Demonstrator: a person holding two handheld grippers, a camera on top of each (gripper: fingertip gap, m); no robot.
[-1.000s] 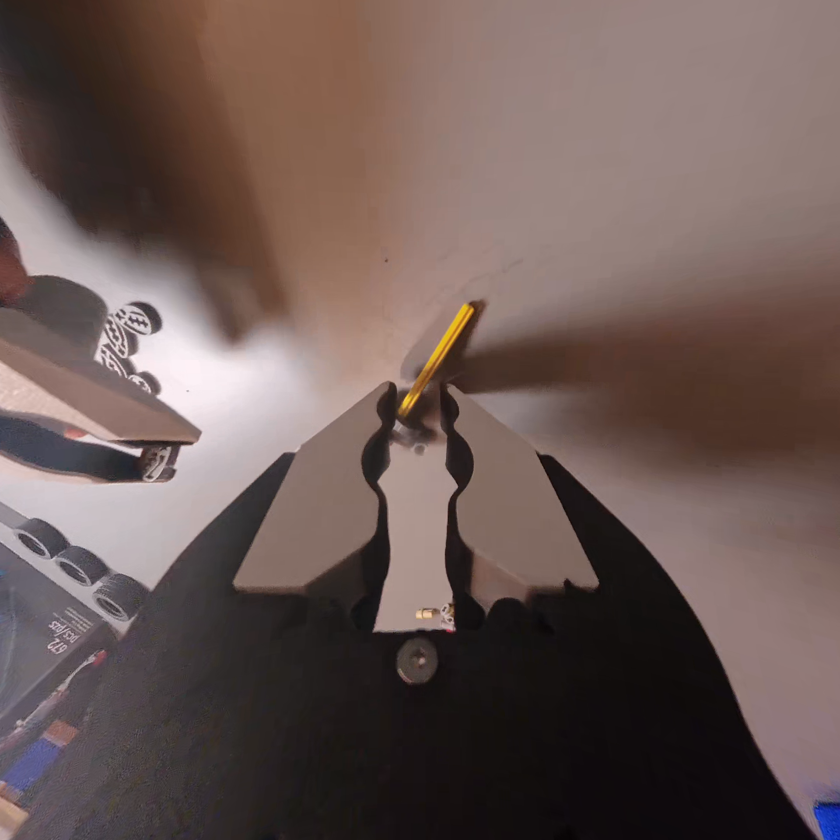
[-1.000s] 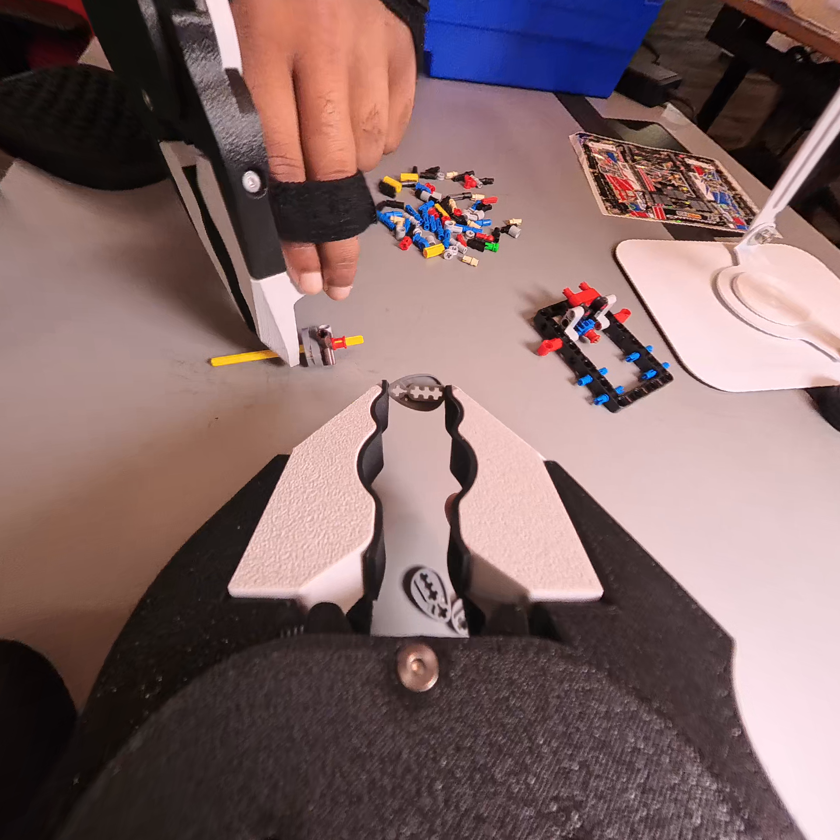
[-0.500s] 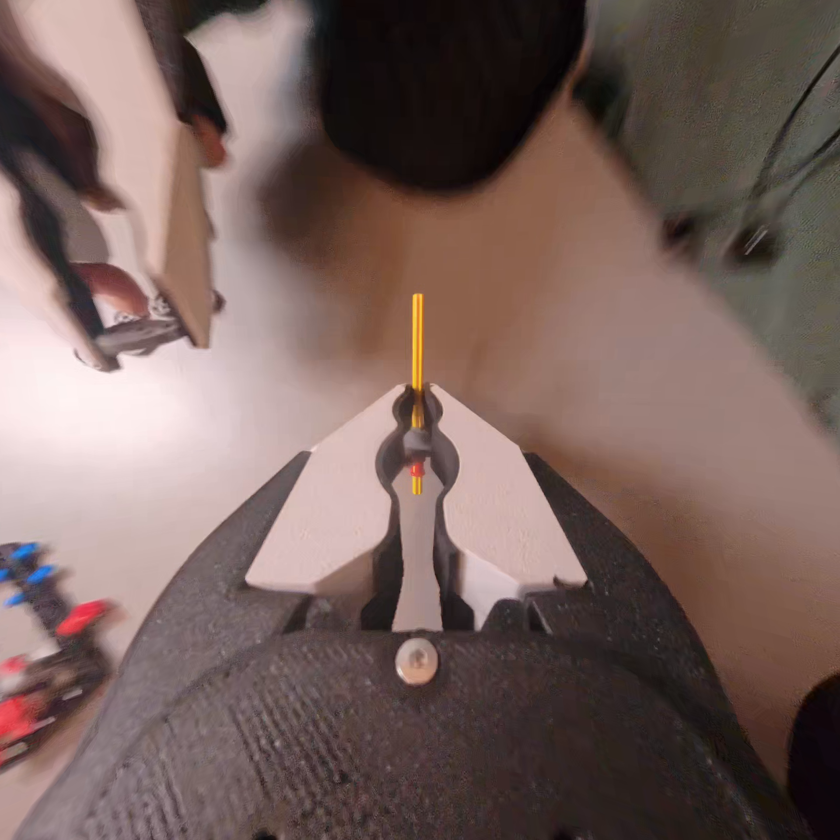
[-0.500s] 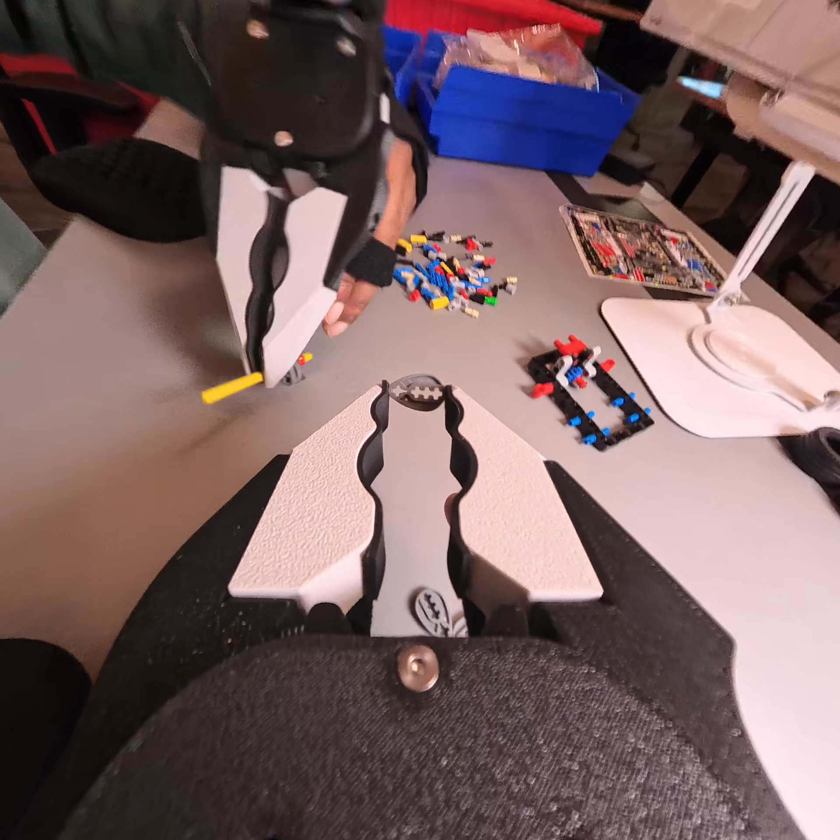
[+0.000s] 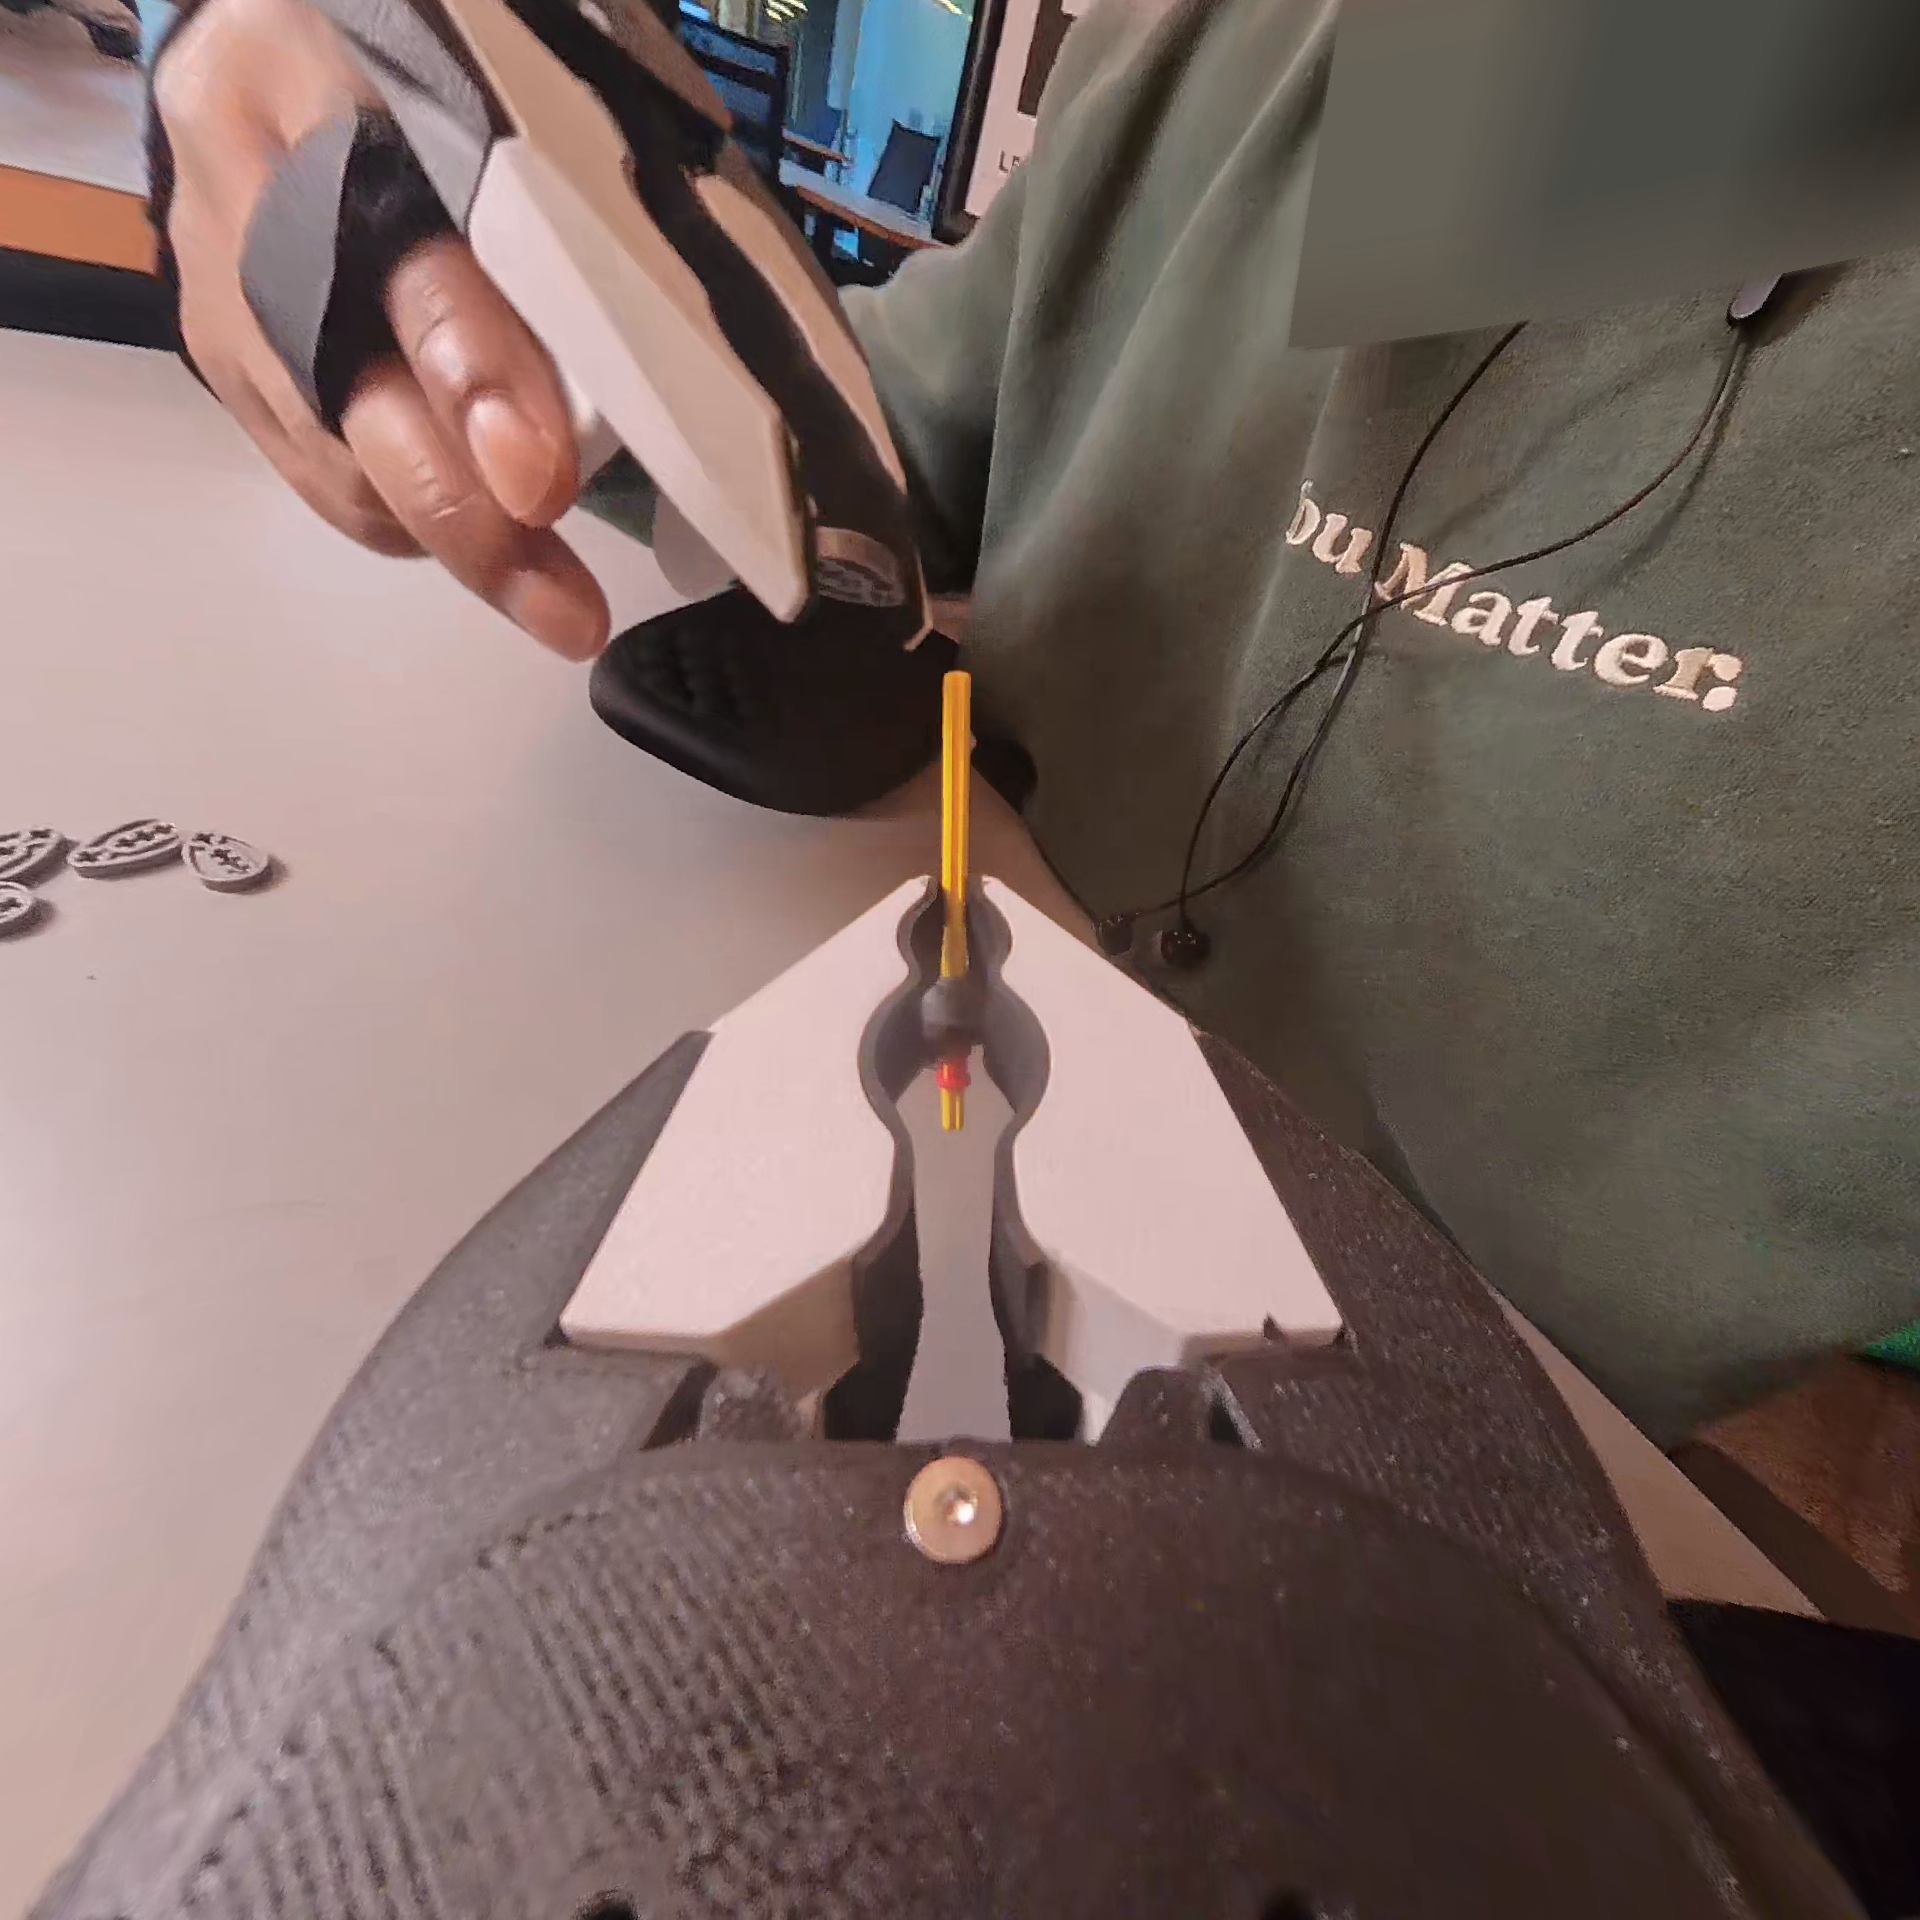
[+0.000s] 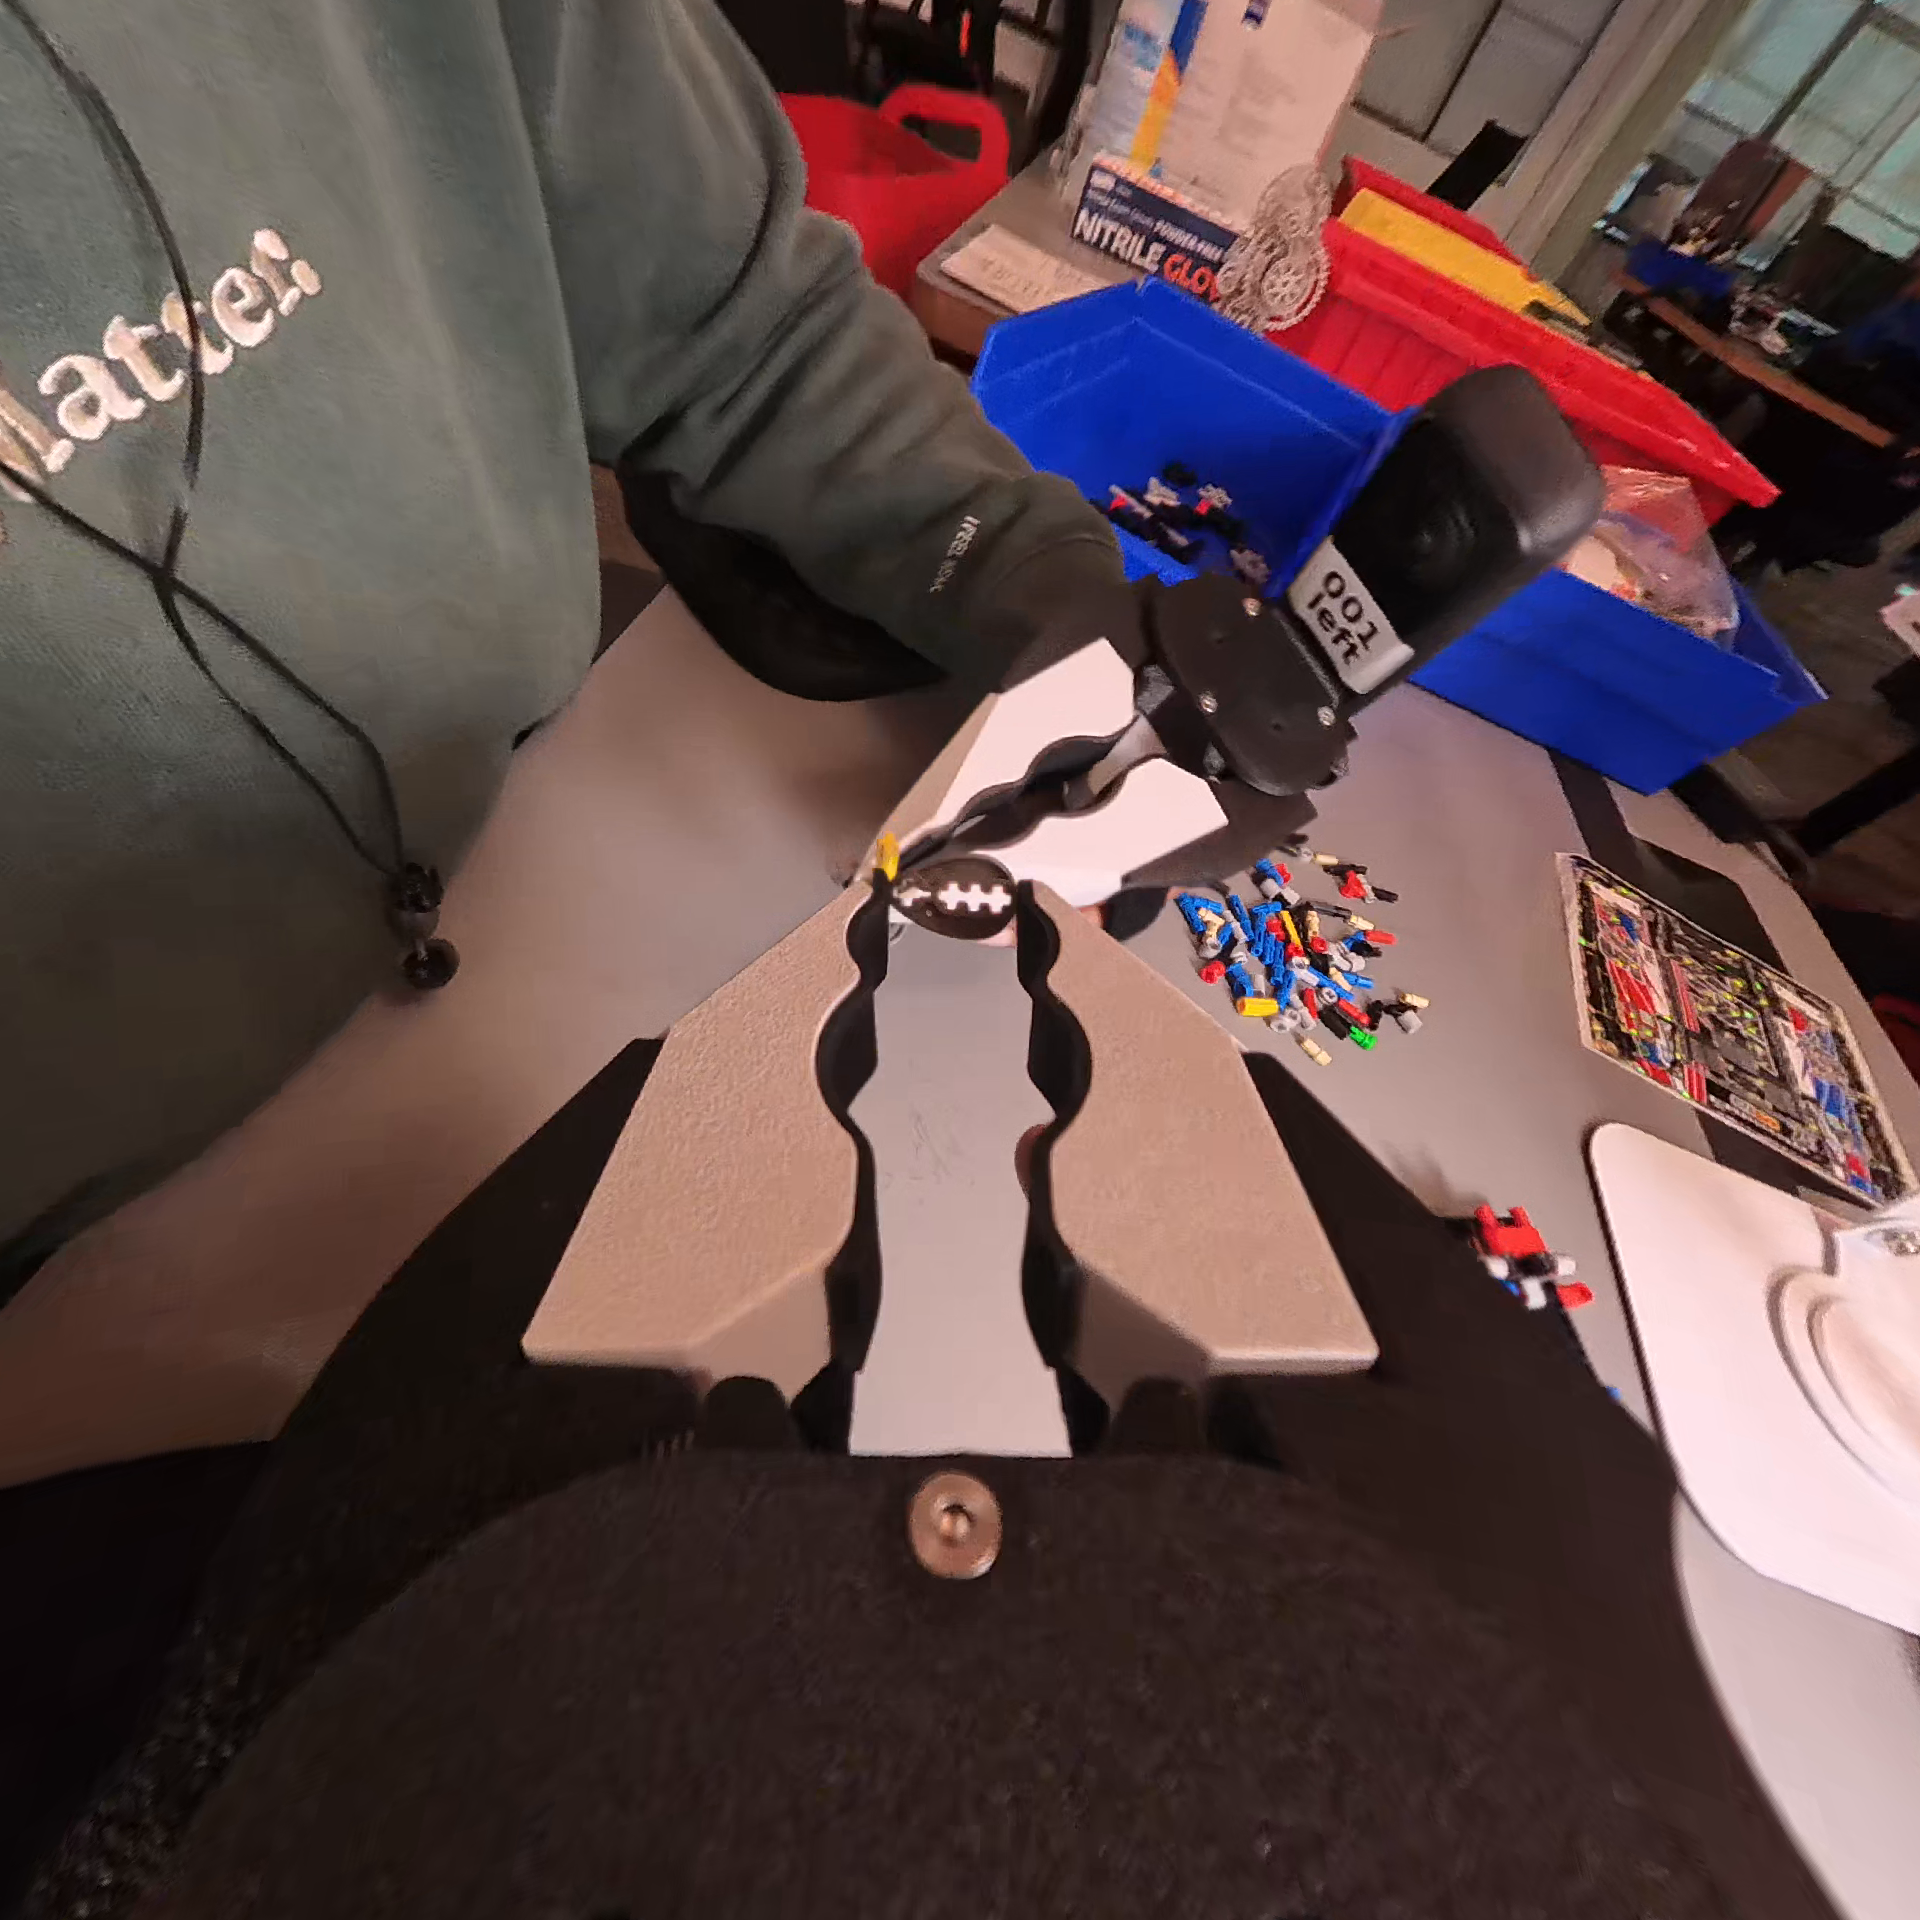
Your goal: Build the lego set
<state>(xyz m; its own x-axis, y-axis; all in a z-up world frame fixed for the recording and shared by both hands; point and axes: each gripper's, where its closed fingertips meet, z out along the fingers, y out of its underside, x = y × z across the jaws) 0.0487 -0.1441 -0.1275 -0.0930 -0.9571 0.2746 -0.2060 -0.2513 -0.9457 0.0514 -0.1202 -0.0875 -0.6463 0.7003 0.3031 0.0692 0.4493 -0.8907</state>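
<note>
My left gripper (image 5: pixel 954 896) is shut on a thin yellow axle (image 5: pixel 954 790) that carries a dark grey connector (image 5: pixel 951 1006) and a red bush (image 5: pixel 951 1081). The axle points forward, above the table, toward the person's green sweatshirt. My right gripper (image 6: pixel 951 900) is shut on a dark oval disc (image 6: pixel 956 900) with a white pattern. In the left wrist view it (image 5: pixel 847 582) hangs just above and left of the axle tip, a small gap apart. In the right wrist view the left gripper (image 6: pixel 904 850) sits just behind the disc, with only the axle's yellow tip (image 6: pixel 886 852) showing.
Several loose grey oval discs (image 5: pixel 135 847) lie on the grey table. A pile of small coloured pieces (image 6: pixel 1294 966), an instruction sheet (image 6: pixel 1725 1023), a red and black assembly (image 6: pixel 1527 1257), a white lamp base (image 6: pixel 1766 1351) and a blue bin (image 6: pixel 1174 416) stand to the right. The person's torso is close behind. Spacing between my two grippers at the tips: around 5 centimeters.
The left gripper lifted the yellow axle off the table and turned it toward the person. The right gripper rose with the disc, and the two grippers came close together.
</note>
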